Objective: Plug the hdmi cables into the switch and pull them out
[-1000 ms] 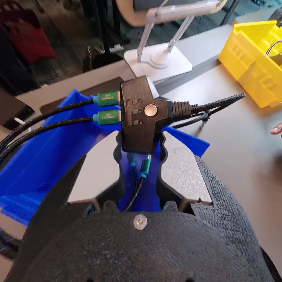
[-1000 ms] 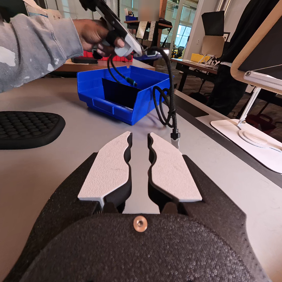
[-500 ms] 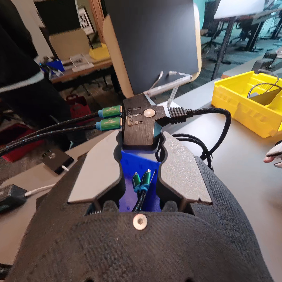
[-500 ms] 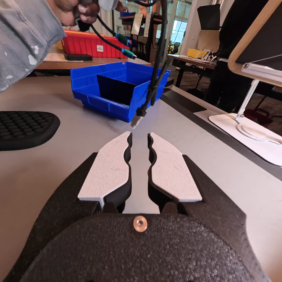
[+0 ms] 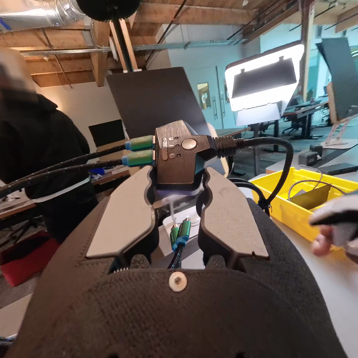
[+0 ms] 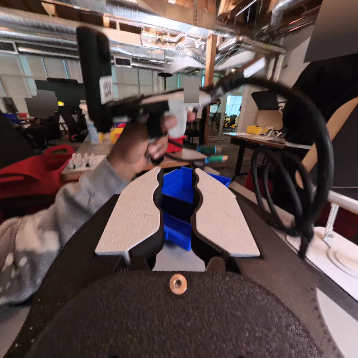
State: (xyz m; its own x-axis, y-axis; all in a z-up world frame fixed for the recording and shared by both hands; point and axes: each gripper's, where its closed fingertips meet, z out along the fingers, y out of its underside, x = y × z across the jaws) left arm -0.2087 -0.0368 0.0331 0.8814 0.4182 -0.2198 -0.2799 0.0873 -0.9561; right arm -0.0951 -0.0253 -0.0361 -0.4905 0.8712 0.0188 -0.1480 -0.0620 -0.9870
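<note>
Left gripper point(image 5: 177, 174) is pinching a dark brushed switch point(image 5: 175, 157), two green plugs point(image 5: 142, 144) sitting at its 9 o'clock; right gripper point(image 6: 177, 175) is gaping empty

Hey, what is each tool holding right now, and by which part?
The left tool grips the black switch by the two sides of its near end, away from the green plugs. The right tool holds nothing, its jaws apart.
</note>
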